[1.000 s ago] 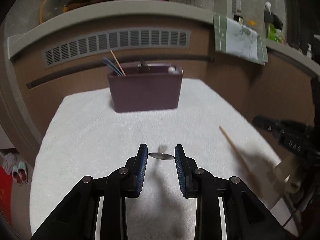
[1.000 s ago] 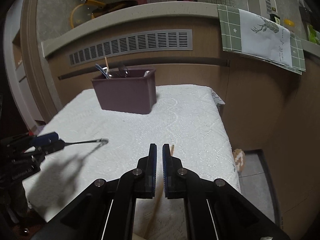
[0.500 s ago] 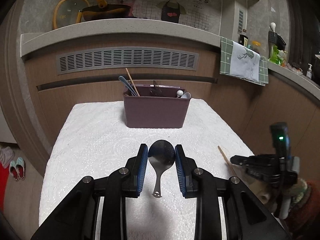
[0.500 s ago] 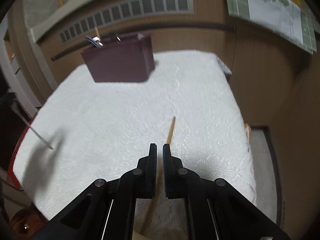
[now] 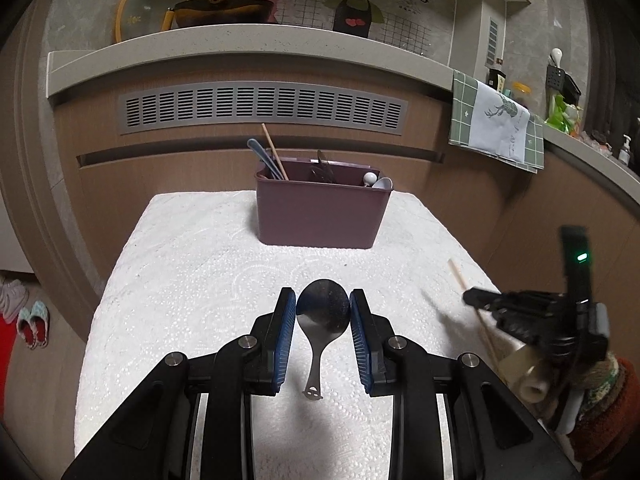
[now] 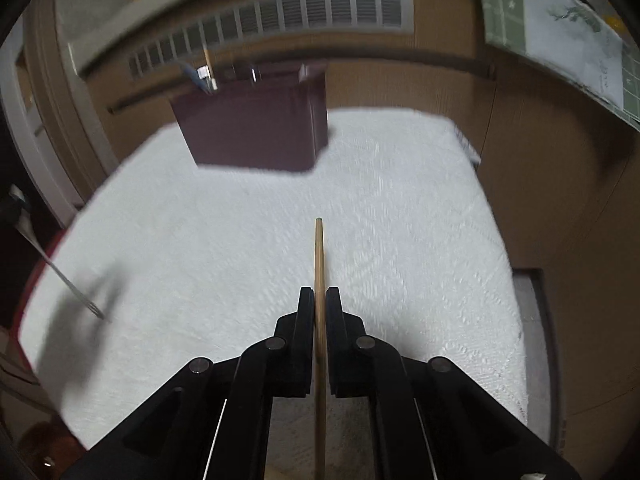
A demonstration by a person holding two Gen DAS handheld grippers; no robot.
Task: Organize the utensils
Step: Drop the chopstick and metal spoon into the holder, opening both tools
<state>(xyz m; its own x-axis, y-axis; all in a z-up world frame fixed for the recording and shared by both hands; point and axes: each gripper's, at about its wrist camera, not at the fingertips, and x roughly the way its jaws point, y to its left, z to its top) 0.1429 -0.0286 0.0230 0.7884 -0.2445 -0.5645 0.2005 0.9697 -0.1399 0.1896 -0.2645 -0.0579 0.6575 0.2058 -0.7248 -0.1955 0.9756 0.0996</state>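
Two grips: the left gripper (image 5: 323, 312) clamps a metal spoon (image 5: 322, 322) by the bowl, handle hanging down; the right gripper (image 6: 319, 308) pinches a wooden chopstick (image 6: 319, 256) pointing forward over open white cloth (image 6: 400, 220).

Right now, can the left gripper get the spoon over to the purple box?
Probably yes. The left gripper grips the metal spoon by its bowl, and only bare white cloth lies between it and the purple box. The box's open top has room between the utensils already inside.
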